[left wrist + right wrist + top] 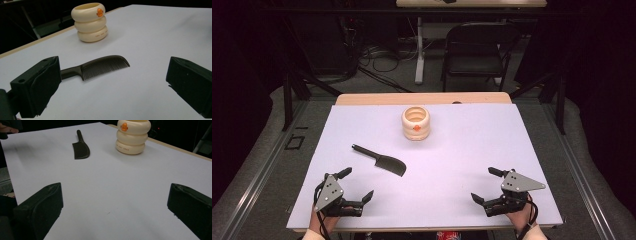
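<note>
— Where is the black comb point(380, 160)?

— It lies flat on the white table point(472, 150), near the left gripper point(357, 185) and in front of the cream ring cup point(415, 123).

— Are the grippers holding anything?

— No. The left gripper and the right gripper point(484, 185) both have wide jaws with nothing in them.

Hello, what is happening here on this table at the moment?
A person holds a two-jaw gripper in each hand near the front edge of a white table. The left gripper and the right gripper are both open and hold nothing. A black comb lies flat ahead of the left gripper, untouched. A cream ringed cup stands upright farther back.
</note>
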A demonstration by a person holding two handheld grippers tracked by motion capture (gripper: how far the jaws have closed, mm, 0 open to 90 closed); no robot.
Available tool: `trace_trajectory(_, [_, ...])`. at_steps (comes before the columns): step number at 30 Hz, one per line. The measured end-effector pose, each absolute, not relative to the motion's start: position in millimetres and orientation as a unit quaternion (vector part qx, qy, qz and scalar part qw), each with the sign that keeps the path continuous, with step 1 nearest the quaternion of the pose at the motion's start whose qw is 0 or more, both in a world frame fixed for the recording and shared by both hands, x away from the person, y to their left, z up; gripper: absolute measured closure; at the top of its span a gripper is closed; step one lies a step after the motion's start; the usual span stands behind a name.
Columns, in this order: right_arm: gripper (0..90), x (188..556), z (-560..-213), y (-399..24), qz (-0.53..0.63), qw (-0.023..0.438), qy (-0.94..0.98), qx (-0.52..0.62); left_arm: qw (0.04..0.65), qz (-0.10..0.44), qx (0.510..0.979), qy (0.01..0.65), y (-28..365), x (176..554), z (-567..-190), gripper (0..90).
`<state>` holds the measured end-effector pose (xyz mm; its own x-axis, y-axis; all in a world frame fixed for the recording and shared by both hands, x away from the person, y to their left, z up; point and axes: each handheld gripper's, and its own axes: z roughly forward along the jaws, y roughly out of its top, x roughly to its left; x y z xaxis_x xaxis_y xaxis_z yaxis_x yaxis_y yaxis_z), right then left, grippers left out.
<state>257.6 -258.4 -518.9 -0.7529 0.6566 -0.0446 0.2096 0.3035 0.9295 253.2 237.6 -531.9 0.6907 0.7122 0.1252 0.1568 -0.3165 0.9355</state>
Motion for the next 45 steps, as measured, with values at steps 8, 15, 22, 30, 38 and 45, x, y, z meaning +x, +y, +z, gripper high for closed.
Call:
trace_trajectory(8, [0.0, 257, -519, -257, 0.52, 0.215, 0.779, 0.278, 0.51, 0.273, 0.764, 0.287, 239, 253, -532, 0.1])
trace_trajectory(15, [0.0, 259, -519, -257, 0.519, 0.214, 0.778, 0.282, 0.507, 0.274, 0.762, 0.295, 241, 254, -532, 0.0])
trace_trajectory(22, [0.0, 260, -520, -256, 0.517, 0.214, 0.78, 0.282, 0.505, 0.277, 0.761, 0.298, 241, 259, -530, 0.0])
trace_trajectory(30, [0.0, 263, -521, -254, 0.514, 0.21, 0.783, 0.283, 0.506, 0.278, 0.758, 0.305, 241, 266, -530, 0.1])
trace_trajectory(38, [0.0, 265, -523, -254, 0.512, 0.209, 0.782, 0.286, 0.497, 0.291, 0.757, 0.308, 239, 280, -527, 0.1])
trace_trajectory(45, [0.0, 267, -523, -252, 0.509, 0.207, 0.786, 0.283, 0.497, 0.291, 0.753, 0.317, 239, 293, -526, 0.1])
